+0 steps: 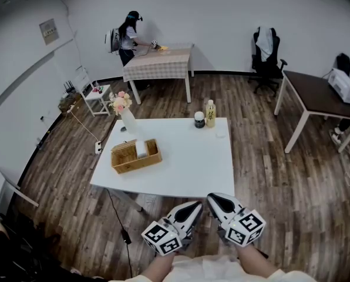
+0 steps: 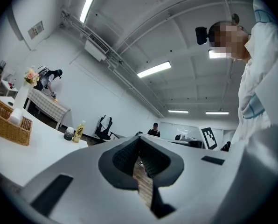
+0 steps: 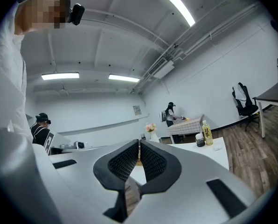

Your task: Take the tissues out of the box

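White tissues (image 1: pixel 141 148) sit in a rectangular woven wicker box (image 1: pixel 128 160) on the smooth white bench (image 1: pixel 192 157), well ahead and to the left of both grippers. The left hand-held gripper (image 1: pixel 194 207) and right hand-held gripper (image 1: pixel 215 201) each have their textured black-lined jaws closed together, holding nothing. A yellow bottle (image 1: pixel 210 114) and a dark jar (image 1: pixel 199 120) stand farther ahead.
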Demonstrator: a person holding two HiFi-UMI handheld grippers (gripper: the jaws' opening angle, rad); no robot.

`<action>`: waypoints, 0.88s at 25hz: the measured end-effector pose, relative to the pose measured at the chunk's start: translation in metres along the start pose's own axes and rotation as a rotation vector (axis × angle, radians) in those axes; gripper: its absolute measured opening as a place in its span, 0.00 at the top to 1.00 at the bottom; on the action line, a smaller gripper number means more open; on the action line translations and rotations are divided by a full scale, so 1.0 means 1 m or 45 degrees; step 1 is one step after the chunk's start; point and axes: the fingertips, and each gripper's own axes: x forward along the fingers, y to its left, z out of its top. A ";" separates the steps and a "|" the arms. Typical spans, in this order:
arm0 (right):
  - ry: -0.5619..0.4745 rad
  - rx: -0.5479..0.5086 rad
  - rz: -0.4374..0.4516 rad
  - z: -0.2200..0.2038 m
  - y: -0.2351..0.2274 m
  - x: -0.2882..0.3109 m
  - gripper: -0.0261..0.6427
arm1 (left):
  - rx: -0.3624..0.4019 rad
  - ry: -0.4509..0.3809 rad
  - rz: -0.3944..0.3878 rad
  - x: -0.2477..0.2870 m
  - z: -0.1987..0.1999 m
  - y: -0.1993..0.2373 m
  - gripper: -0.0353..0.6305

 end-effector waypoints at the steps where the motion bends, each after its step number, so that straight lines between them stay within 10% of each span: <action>1: 0.004 0.004 0.004 -0.001 0.000 0.001 0.91 | 0.000 0.001 0.003 0.000 0.000 0.000 0.94; 22: 0.054 -0.004 0.091 -0.018 -0.011 0.080 0.91 | -0.004 -0.018 0.134 -0.019 0.016 0.080 0.94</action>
